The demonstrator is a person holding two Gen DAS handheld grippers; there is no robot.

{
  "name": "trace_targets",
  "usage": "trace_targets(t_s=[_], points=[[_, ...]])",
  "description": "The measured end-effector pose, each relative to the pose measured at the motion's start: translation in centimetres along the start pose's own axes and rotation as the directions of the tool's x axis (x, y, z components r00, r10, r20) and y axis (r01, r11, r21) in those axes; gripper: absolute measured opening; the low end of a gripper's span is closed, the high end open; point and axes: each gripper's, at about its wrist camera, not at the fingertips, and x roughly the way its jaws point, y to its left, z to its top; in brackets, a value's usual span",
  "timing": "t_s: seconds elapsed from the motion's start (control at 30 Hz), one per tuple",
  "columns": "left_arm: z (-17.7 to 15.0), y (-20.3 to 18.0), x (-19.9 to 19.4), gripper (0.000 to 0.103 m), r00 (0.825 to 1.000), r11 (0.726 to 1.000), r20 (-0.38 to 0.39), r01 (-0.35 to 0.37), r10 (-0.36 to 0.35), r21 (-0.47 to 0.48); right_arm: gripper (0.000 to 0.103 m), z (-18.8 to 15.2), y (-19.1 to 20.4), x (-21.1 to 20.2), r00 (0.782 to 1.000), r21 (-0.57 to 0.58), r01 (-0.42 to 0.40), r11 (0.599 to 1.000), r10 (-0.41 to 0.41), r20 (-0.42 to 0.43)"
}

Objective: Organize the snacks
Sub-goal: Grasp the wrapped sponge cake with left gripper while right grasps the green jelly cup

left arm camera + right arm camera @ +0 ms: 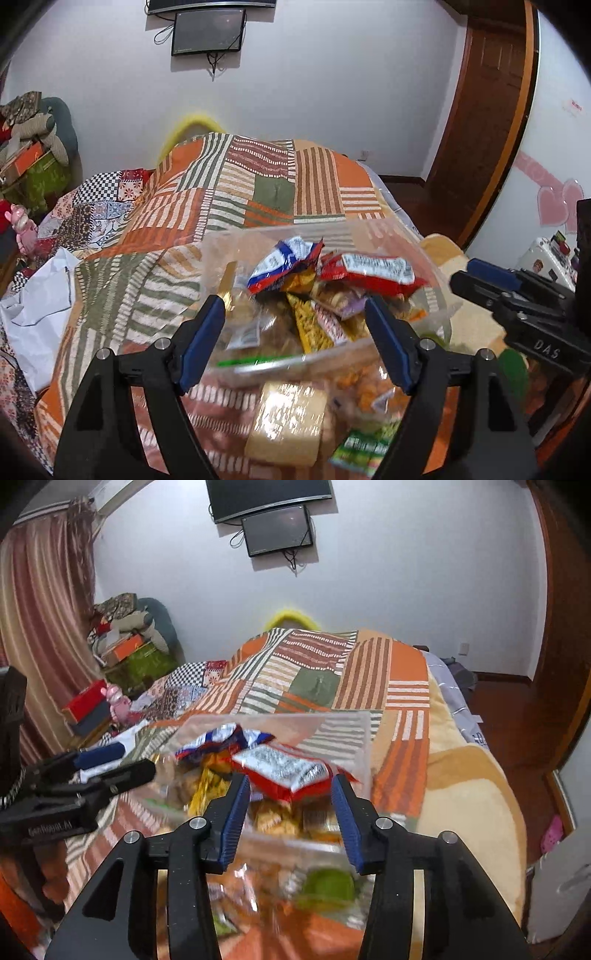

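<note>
Clear plastic is the main thing here: a see-through tub [424, 266] sits on the patchwork quilt [221, 184], heaped with snack packs.

Left wrist view first. The left gripper [295, 321] has its jaws spread wide with nothing between them, and the tub's near wall is dead ahead, right between the blue pads [201, 347]. On top of the heap lie a red pack [369, 271] and a blue-and-white pack [284, 264], the red one with its long axis running left to right across the view. Loose on the quilt, nearer than the tub, are a pale cracker pack [286, 421] and a green pack [364, 450]. The right gripper [491, 280] pokes in from the right edge; from here I can't tell how its jaws stand.

Right wrist view. The right gripper [290, 801] is also wide open and holding nothing. The red pack [284, 771] sits just beyond its tips, pretty much centered between them, and its long side runs across the jaw gap, so closing would catch it by its ends, not its width. The tub [351, 734] is blurry here. The left gripper [110, 766] shows at the left, beside the tub's left side.

My guess: the right one is closer to the red pack and lined up on it, so it's the likely grabber. Crinkly foil could slide, though.
</note>
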Motion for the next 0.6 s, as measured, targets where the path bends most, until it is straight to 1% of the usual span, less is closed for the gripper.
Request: trace_targets(t_s=[0.07, 0.13, 0.33, 0.47, 0.6], points=[[-0.8, 0.2, -0.5, 0.08, 1.0, 1.0, -0.009, -0.008, 0.008, 0.01, 0.049, -0.7, -0.3, -0.4, 1.0, -0.006, 0.006, 1.0, -0.006, -0.008], [-1.7, 0.6, -0.7, 0.081, 1.0, 1.0, -0.025, -0.011, 0.011, 0.012, 0.05, -1.4, -0.5, -0.8, 1.0, -0.002, 0.008, 1.0, -0.009, -0.017], [-4.7, 1.3, -0.7, 0.081, 0.996, 1.0, -0.089, -0.007, 0.008, 0.017, 0.052, -4.1, -1.1, -0.8, 0.996, 0.001, 0.027, 1.0, -0.026, -0.086], [-6.6, 1.5, 0.2, 0.081, 0.99, 1.0, -0.139, -0.006, 0.008, 0.016, 0.053, -5.5, -1.4, 0.1, 0.99, 0.005, 0.036, 0.999, -0.035, -0.138], [-7.9, 1.6, 1.5, 0.081, 0.982, 1.0, -0.19, 0.011, -0.011, -0.001, 0.055, -6.4, -1.8, 1.2, 0.984, 0.022, 0.042, 0.999, -0.038, -0.171]])
